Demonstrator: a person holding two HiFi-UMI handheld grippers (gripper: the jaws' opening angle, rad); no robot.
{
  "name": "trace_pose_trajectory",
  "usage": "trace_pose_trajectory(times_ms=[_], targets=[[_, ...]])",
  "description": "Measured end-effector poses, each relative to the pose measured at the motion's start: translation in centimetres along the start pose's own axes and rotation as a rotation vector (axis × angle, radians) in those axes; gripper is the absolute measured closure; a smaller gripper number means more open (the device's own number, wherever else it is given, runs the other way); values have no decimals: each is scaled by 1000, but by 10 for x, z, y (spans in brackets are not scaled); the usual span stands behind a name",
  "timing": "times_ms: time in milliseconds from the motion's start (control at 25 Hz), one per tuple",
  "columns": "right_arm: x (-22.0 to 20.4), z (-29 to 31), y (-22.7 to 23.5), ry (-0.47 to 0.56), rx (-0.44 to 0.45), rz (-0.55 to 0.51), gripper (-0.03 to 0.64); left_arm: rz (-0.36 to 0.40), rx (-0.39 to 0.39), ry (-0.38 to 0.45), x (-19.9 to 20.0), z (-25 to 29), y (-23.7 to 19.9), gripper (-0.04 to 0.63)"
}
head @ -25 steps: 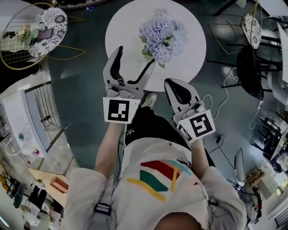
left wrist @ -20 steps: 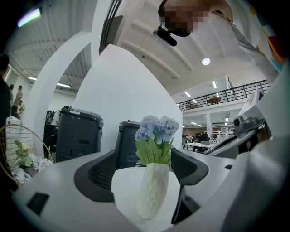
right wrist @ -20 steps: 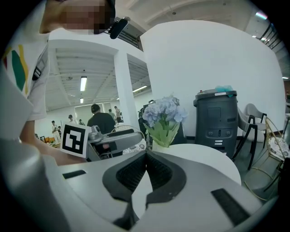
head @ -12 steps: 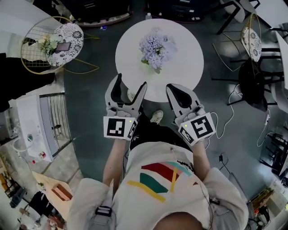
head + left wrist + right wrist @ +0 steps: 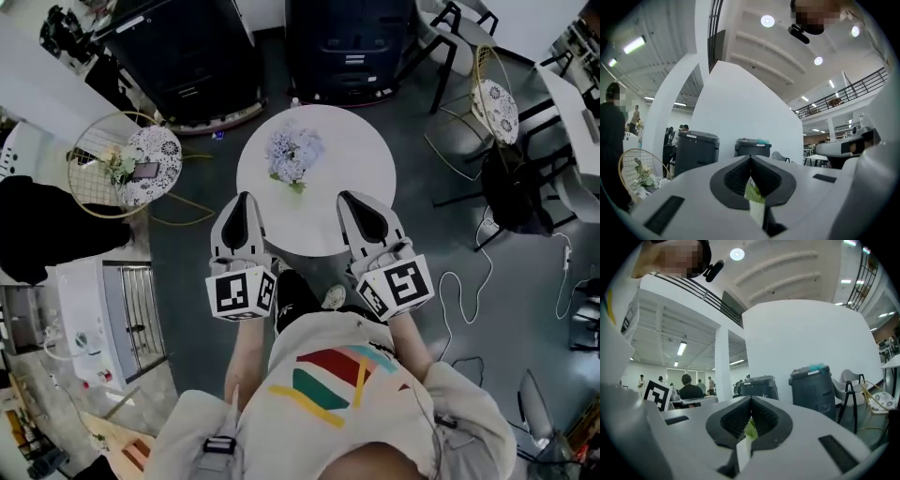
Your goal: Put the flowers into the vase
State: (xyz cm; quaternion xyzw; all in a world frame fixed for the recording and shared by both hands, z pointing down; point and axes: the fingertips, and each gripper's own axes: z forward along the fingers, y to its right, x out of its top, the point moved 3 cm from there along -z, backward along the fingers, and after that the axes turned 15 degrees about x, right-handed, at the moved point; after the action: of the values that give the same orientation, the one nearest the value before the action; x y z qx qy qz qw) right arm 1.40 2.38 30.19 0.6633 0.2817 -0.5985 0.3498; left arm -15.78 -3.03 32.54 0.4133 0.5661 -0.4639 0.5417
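Jaws of the left gripper [image 5: 751, 158] are closed together with nothing clamped; those of the right gripper [image 5: 751, 399] are the same. Both grippers hang near the front edge of the round white tabletop [image 5: 361, 173], clear of it. Flowers [image 5: 292, 152] stand bunched on the tabletop, well apart from both; their blooms hide the vase. Placement appears complete, with no stems left outside.

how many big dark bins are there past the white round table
2. In the head view, the left bin stands beyond the white round table, toward the upper left. The right bin stands beside it. More may be out of frame.
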Motion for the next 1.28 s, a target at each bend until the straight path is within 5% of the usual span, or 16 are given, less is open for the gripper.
trace_pose_trajectory(times_ms=[440,1280], targets=[[39,-25,2,31,-44,-180,606,-31,-60,91,44,-3,39,591],[41,-33,-23,68,-45,-157,606,-18,0,94,55,-17,13,591]])
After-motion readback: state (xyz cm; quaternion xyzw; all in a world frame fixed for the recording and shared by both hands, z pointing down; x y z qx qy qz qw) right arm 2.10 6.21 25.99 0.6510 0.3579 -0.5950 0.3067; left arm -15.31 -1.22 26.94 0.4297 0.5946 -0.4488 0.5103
